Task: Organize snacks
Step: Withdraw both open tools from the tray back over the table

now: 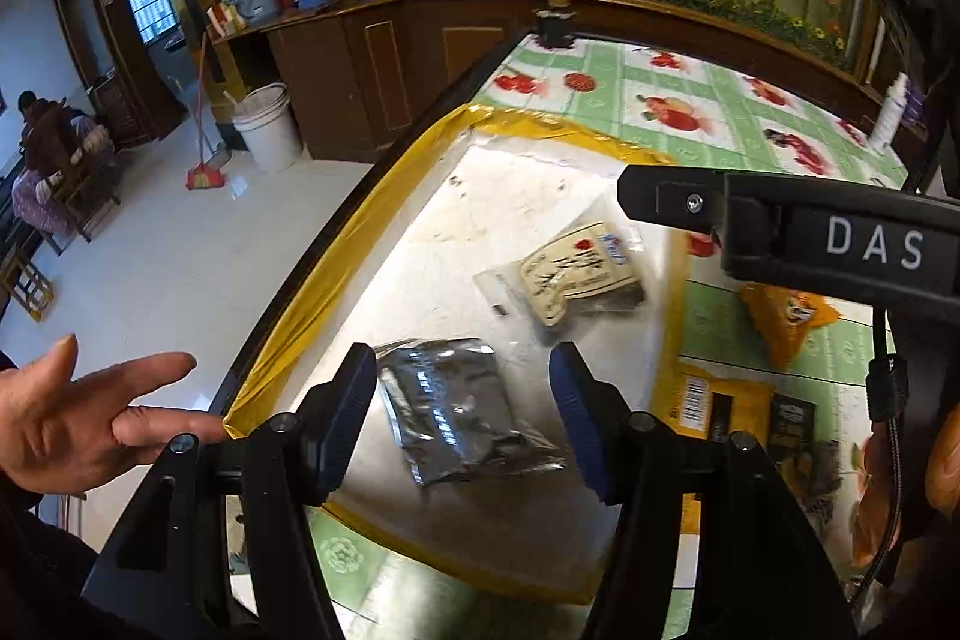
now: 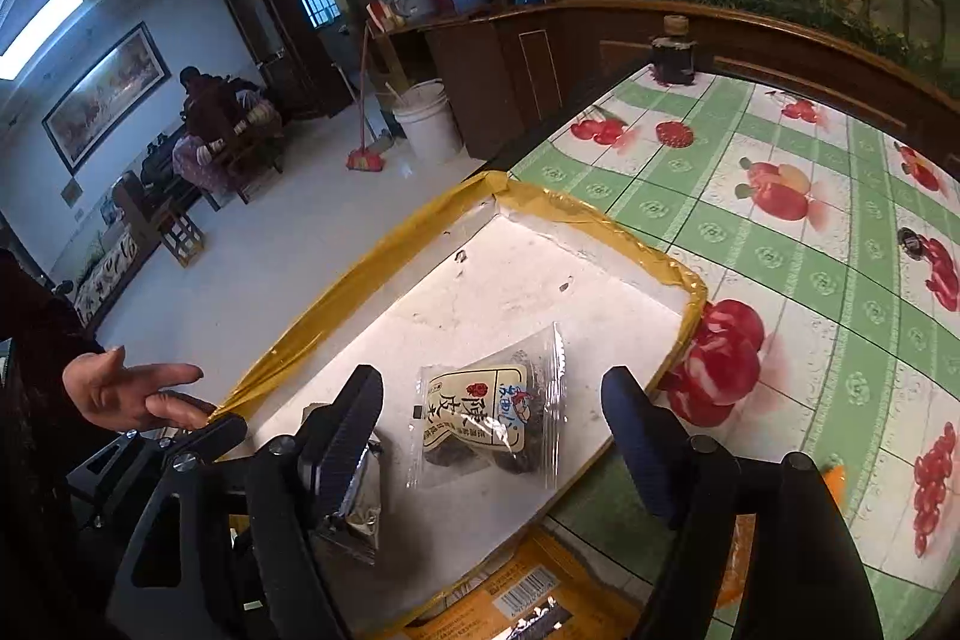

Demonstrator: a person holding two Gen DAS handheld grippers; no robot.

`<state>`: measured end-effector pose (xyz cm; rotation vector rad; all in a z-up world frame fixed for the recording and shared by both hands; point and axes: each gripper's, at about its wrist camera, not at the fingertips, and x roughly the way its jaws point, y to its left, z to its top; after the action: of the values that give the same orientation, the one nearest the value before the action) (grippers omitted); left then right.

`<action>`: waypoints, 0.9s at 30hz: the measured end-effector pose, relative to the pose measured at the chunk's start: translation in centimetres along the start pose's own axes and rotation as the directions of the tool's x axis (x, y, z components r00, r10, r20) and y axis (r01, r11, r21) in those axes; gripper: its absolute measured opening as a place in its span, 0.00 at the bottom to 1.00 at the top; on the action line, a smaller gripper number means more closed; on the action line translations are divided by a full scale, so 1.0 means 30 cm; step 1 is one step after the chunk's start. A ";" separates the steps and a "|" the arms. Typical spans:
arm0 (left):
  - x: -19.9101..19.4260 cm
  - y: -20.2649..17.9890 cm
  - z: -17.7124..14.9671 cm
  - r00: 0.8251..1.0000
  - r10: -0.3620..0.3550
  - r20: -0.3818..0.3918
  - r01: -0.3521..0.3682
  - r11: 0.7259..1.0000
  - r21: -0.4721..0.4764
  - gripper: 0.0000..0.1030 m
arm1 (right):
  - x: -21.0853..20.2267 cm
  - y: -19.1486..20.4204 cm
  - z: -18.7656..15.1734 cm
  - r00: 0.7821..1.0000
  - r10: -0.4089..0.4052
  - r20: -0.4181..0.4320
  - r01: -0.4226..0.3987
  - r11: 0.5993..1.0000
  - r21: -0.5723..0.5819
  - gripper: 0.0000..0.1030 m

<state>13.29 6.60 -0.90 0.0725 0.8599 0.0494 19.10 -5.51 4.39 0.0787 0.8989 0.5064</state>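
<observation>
Two snack packets lie on the white tray (image 2: 540, 280), whose yellow-taped rim runs along the tabletop's left edge: a silver packet (image 1: 456, 406) near its front edge, and a clear packet (image 2: 489, 421) mid-tray. Left gripper (image 1: 465, 418) and right gripper (image 2: 495, 439) both gape, empty, above them.

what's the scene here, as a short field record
tray: white foam tray with yellow tape rim on the fruit-print tablecloth
in tray: silver foil packet; clear packet with cream label
outside tray: orange snack bag, yellow barcoded packet
left gripper: open, above foil packet
right gripper: open, above clear packet
</observation>
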 end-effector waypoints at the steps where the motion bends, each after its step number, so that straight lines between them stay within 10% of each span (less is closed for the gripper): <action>1: -0.013 -0.013 -0.002 1.000 -0.015 0.005 0.015 1.000 0.008 0.57 | -0.035 -0.010 -0.011 1.000 -0.010 0.014 0.010 1.000 0.007 0.75; 27: -0.273 -0.247 -0.130 0.979 -0.187 0.077 0.172 0.971 0.168 0.58 | -0.800 -0.314 -0.636 0.938 -0.257 0.233 0.177 0.932 0.316 0.81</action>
<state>5.09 -1.20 2.11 0.1470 0.7741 -0.1929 -4.16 -27.39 7.31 0.3064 0.6957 0.1447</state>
